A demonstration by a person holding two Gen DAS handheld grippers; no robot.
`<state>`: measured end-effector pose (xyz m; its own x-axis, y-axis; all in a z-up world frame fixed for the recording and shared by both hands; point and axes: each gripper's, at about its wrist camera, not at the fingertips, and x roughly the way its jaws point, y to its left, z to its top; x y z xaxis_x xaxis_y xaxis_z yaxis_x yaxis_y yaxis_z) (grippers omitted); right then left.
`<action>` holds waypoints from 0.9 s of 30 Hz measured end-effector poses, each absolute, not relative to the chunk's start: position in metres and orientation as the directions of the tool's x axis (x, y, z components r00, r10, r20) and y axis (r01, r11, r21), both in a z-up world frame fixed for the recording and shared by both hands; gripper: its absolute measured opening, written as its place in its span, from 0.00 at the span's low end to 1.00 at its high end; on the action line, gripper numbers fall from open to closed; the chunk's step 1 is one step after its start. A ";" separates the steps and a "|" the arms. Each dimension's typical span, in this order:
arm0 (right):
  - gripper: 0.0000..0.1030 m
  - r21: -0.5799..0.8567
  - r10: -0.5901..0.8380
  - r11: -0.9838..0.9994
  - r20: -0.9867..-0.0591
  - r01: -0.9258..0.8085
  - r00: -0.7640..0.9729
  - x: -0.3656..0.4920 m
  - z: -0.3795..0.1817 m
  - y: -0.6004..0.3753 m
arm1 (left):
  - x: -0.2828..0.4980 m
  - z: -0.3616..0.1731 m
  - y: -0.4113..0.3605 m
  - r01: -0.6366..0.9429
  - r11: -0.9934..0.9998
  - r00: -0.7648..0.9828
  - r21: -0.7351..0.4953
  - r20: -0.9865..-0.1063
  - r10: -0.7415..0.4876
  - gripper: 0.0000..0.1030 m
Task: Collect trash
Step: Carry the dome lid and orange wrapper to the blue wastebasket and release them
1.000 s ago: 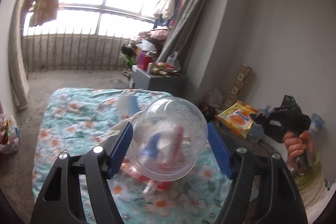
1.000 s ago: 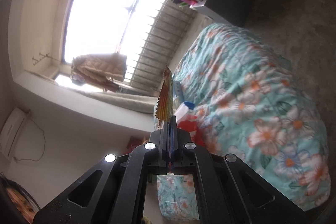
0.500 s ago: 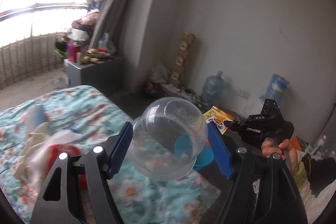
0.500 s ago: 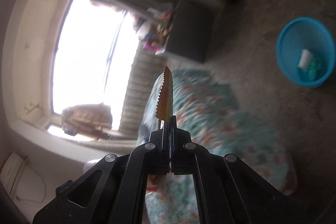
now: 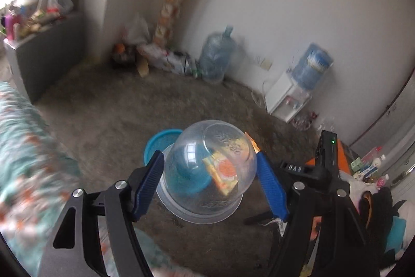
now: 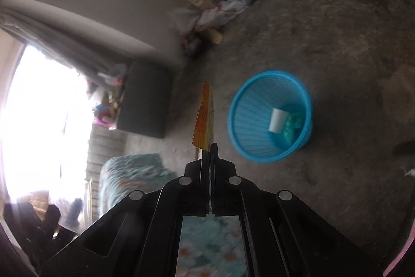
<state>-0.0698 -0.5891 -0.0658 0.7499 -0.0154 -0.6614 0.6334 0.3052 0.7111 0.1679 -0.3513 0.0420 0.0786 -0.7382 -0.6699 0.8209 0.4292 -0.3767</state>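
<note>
A: Left gripper (image 5: 210, 179) status?
B: Blue fingers (image 5: 149, 182) clamped on a clear plastic bowl (image 5: 207, 168), held mouth toward the camera, above the floor (image 5: 103, 108).
A: Right gripper (image 6: 210, 147)?
B: Fingers pressed together on an orange snack wrapper (image 6: 203, 118), sticking out toward 12 o'clock, edge-on. In the left view the same wrapper showed through the bowl wall.
A: Bin?
B: Blue basket (image 6: 269, 118) sat on the floor at 2 o'clock from the right fingertips, apart from the wrapper. A white cup (image 6: 277, 120) and a green crumpled scrap (image 6: 293, 125) lay inside. In the left view it sat behind the bowl.
A: Anything else?
B: Flowered bed (image 5: 23, 147) at 9 o'clock in the left view, blurred.
</note>
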 end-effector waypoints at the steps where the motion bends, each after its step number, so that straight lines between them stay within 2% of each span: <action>1: 0.00 0.705 -0.014 0.300 -0.670 0.643 0.742 -0.066 -0.072 -0.592 | 0.172 0.033 -0.370 0.827 0.424 0.067 -0.368 -0.686 -0.725 0.68; 6: 0.00 0.669 -0.010 0.278 -0.715 0.689 0.699 -0.047 -0.108 -0.617 | 0.186 -0.009 -0.446 0.824 0.417 -0.004 -0.383 -0.739 -0.673 0.69; 9: 0.04 0.660 0.000 0.265 -0.729 0.703 0.685 -0.034 -0.124 -0.634 | 0.193 -0.035 -0.479 0.812 0.437 -0.007 -0.387 -0.755 -0.656 0.69; 10: 0.08 0.655 0.002 0.261 -0.735 0.710 0.678 -0.030 -0.131 -0.639 | 0.198 -0.045 -0.490 0.802 0.462 0.013 -0.379 -0.762 -0.647 0.74; 11: 0.13 0.647 0.014 0.255 -0.746 0.719 0.666 -0.025 -0.142 -0.645 | 0.203 -0.056 -0.499 0.790 0.489 0.031 -0.371 -0.771 -0.636 0.84; 13: 0.53 0.645 0.048 0.214 -0.757 0.734 0.651 -0.019 -0.167 -0.655 | 0.214 -0.078 -0.509 0.759 0.543 0.065 -0.360 -0.787 -0.613 0.86; 14: 0.56 0.640 0.070 0.181 -0.766 0.747 0.639 -0.016 -0.182 -0.658 | 0.216 -0.083 -0.510 0.747 0.559 0.070 -0.358 -0.795 -0.603 0.86; 17: 0.55 0.582 0.106 0.120 -0.813 0.805 0.572 -0.020 -0.208 -0.657 | 0.220 -0.095 -0.508 0.713 0.591 0.054 -0.377 -0.811 -0.582 0.86; 19: 0.56 0.598 0.101 0.090 -0.801 0.796 0.590 -0.029 -0.211 -0.652 | 0.220 -0.089 -0.500 0.701 0.590 0.054 -0.401 -0.794 -0.605 0.86; 27: 0.58 0.642 0.017 0.128 -0.763 0.756 0.646 -0.041 -0.161 -0.626 | 0.208 -0.014 -0.444 0.706 0.560 0.159 -0.432 -0.674 -0.721 0.86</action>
